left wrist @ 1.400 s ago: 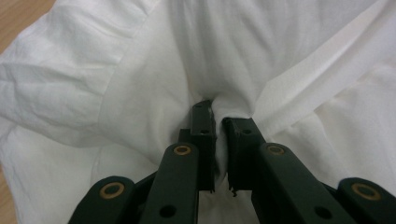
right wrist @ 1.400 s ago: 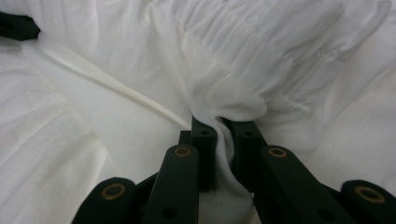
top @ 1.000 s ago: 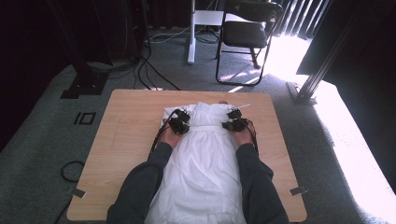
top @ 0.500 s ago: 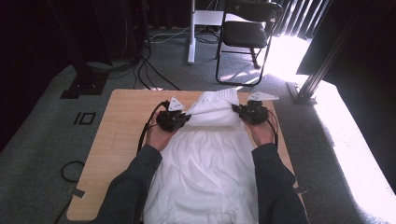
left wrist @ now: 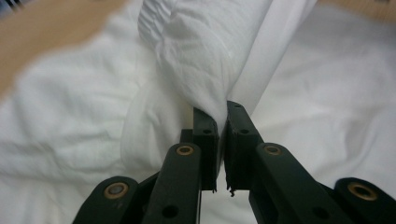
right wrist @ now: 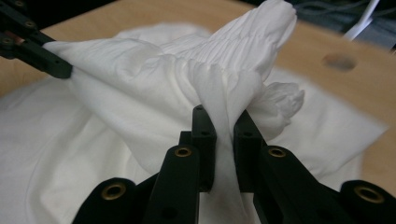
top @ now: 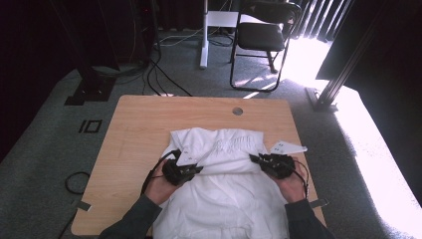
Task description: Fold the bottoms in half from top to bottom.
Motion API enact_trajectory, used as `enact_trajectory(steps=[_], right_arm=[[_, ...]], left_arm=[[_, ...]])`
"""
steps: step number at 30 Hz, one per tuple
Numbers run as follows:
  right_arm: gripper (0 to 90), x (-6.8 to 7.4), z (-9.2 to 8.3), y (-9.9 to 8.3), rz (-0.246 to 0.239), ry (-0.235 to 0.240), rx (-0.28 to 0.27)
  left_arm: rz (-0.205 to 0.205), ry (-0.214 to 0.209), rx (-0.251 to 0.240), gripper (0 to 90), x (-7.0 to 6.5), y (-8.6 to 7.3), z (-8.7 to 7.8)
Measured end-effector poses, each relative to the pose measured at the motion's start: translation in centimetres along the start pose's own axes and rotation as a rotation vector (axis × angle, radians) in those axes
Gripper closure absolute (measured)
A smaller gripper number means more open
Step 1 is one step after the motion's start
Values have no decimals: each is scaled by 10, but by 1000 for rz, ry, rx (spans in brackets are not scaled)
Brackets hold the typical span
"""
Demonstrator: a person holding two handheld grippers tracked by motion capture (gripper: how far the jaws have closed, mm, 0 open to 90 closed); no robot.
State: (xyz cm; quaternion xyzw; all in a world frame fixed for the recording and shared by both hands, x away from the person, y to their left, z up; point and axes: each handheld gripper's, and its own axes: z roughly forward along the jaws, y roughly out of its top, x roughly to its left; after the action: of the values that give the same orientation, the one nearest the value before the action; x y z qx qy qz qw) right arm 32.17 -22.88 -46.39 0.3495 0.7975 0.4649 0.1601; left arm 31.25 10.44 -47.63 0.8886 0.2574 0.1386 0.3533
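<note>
High view shows, nearest to the person's edge of the table [top: 129, 129], two forearms coming in, each hand holding a tool. The left tool [top: 195, 170] pinches the left side of a white garment [top: 224, 199], and the right tool [top: 255, 159] pinches the right side. In the left gripper view the jaws are pressed together on a fold of the white cloth [left wrist: 205, 70]. In the right gripper view the jaws also clamp a gathered fold [right wrist: 219, 93], with cloth between them, and the left tool [right wrist: 60, 71] is seen farther off at the same band.

The garment lies in the middle of the table, with its lower part hanging over the near edge toward the person. Its long axis runs from the near edge to the far edge, and the gathered band [top: 238, 144] points to the far edge.

I judge that a fold is in progress: the upper part is gripped at both sides and lifted a little, but it is not yet laid flat. Beyond the table stands a black chair [top: 263, 37] on the carpet.
</note>
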Motion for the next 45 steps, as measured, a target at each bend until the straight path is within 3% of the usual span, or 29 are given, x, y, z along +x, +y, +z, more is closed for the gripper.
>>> enact_trajectory(steps=[2,7,8,12,17,25,32,36,38,39,41,44,45], right_arm=[[829,5,12,-16,3,7,58],[828,13,35,-50,68,59,173],[828,15,41,-56,64,57,208],[830,18,54,-61,63,50,257],[825,16,72,-51,89,68,272],[822,11,115,-24,70,26,266],[815,-27,141,-5,95,-49,251],[805,-49,150,1,154,-83,233],[795,-56,153,3,176,-75,227],[770,-58,153,4,180,-64,226],[661,-60,150,5,190,-51,222],[459,-61,140,8,204,-46,201],[459,-61,140,8,204,-46,201]], left_arm=[[-32,-20,47,862,0,-14,13],[-8,-3,157,855,-6,-34,34],[-10,0,169,854,-6,-36,37],[-33,-13,156,852,6,-38,41],[-86,15,154,845,38,-37,44],[-122,150,188,835,87,-18,62],[-120,196,175,827,103,-3,80],[-127,218,168,825,106,4,89],[-176,193,166,788,109,6,89],[-198,170,161,720,111,7,88],[-207,160,128,583,108,7,81],[-213,118,78,468,106,11,70],[-213,118,78,456,106,11,70]])
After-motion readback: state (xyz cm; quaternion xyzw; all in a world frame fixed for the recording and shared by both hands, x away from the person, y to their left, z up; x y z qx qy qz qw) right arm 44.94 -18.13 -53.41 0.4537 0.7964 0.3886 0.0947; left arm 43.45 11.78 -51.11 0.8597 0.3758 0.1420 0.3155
